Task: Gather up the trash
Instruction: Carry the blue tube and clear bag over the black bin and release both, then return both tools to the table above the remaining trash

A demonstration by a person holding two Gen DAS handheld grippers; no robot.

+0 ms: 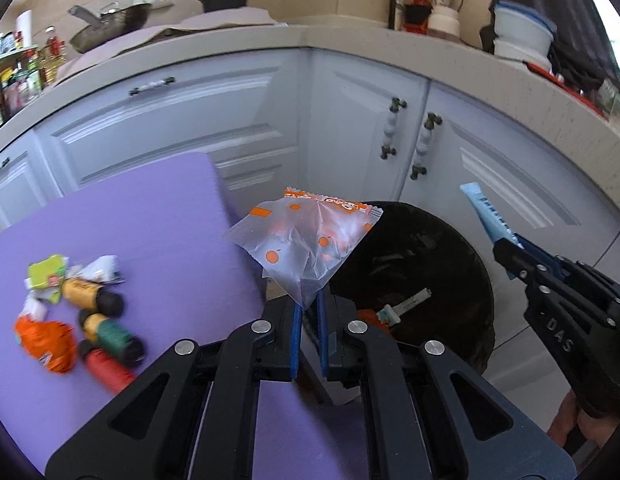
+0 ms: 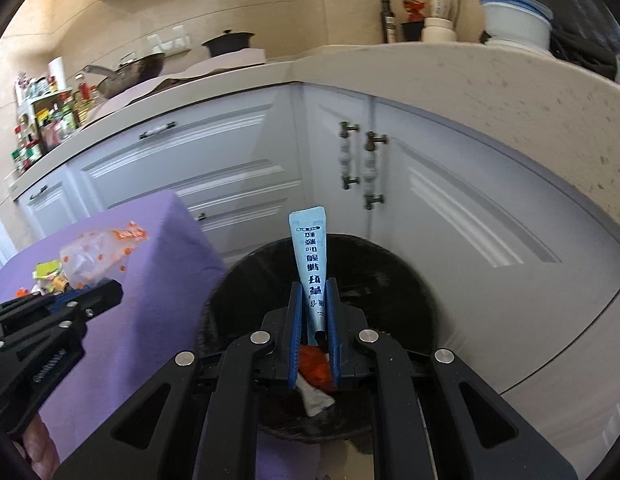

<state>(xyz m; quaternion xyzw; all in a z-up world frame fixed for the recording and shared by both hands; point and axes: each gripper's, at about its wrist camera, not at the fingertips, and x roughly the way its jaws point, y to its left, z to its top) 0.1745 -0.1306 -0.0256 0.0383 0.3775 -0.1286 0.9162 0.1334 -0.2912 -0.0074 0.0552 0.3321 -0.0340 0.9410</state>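
Closest to the lens in the left wrist view, the left gripper (image 1: 307,312) is pinching its blue fingers (image 1: 295,336) together on the bottom corner of a clear plastic wrapper (image 1: 305,240) with orange dots and an orange printed edge. The wrapper is fanning up and out from the fingers, hanging over the gap between the purple desk (image 1: 157,232) and the black trash bin (image 1: 422,264). The gripper is pointing forward and tilting down, roughly toward the near rim of the bin.

The right gripper (image 2: 314,320) is doing the same sort of thing: its fingers (image 2: 294,328) are clamping on the lower part of a light blue tube (image 2: 307,256) with dark blue print, and the tube is sticking up and away from the fingers, right above the bin's opening (image 2: 390,272). This one is also angling downward. In the left view it is coming in from the right edge, with a bit of the person's hand (image 1: 582,420) showing under the handle.

Inside the bin some stuff is already lying there: an orange scrap (image 2: 314,364) and a white crumpled piece (image 2: 316,396).

Out on the desk, well apart from the bin, a small pile is sitting: a yellow-green packet (image 1: 47,274), white crumpled paper (image 1: 101,270), an orange foil wrapper (image 1: 47,344), and three thread spools (image 1: 105,332) in yellow, green and red, all touching or just beside each other.

Behind everything, white cabinets (image 1: 189,120) are running under a pale countertop (image 1: 350,40) with a pan and pots on it.
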